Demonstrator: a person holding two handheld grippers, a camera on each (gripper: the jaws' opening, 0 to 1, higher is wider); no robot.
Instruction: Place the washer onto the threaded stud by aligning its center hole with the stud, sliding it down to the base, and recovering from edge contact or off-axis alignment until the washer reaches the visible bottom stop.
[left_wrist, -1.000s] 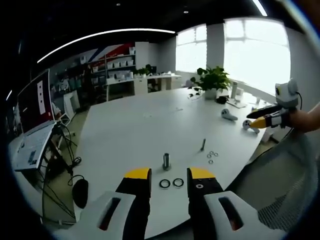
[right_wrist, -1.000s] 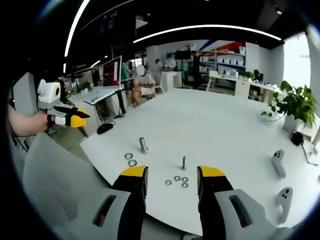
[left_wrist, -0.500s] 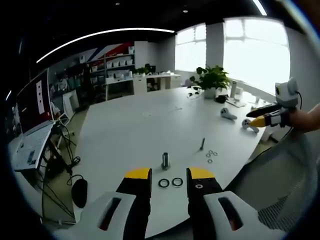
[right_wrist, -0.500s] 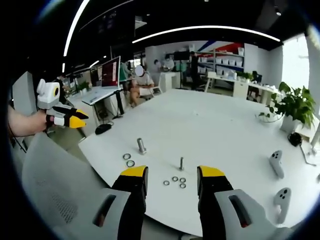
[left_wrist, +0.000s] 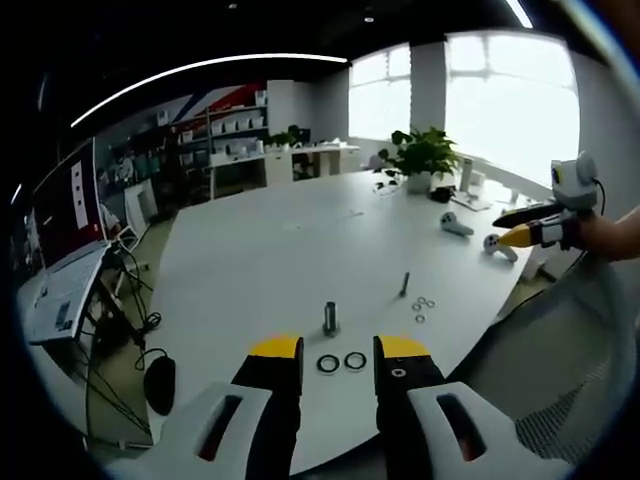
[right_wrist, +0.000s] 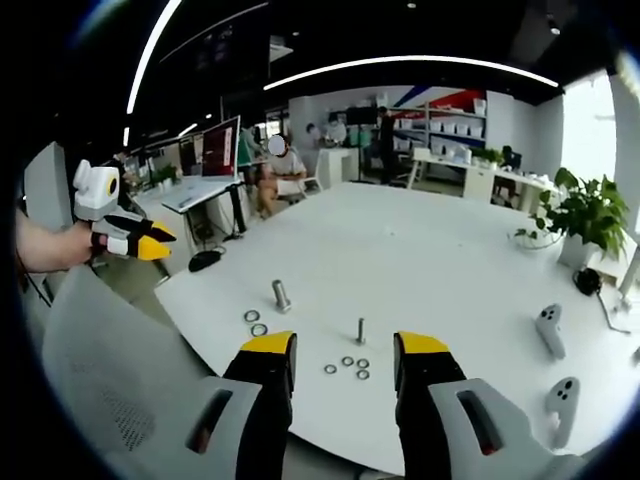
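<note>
On the white table (left_wrist: 270, 250) a thin threaded stud (left_wrist: 405, 285) stands upright, with three small washers (left_wrist: 421, 304) lying beside it. A thicker bolt (left_wrist: 330, 318) stands nearer, and two large dark washers (left_wrist: 340, 362) lie in front of it. My left gripper (left_wrist: 338, 350) hovers open short of the table edge, holding nothing. In the right gripper view the thin stud (right_wrist: 360, 331) stands between my right gripper's (right_wrist: 344, 348) open jaws, well ahead of them, with several small washers (right_wrist: 348, 362) at its foot. The thick bolt (right_wrist: 281, 294) is to the left. Each gripper shows in the other's view, hand-held off the table.
Two white controllers (left_wrist: 456, 229) (right_wrist: 547, 330) lie further along the table. A potted plant (left_wrist: 424, 156) stands at the far edge. Grey mesh chair backs (right_wrist: 110, 380) (left_wrist: 575, 370) sit close to the table edge. A monitor (left_wrist: 70, 210) is at the left.
Both views have shifted only slightly with the hands. The studs and washers stay where they were, and both grippers remain open and empty.
</note>
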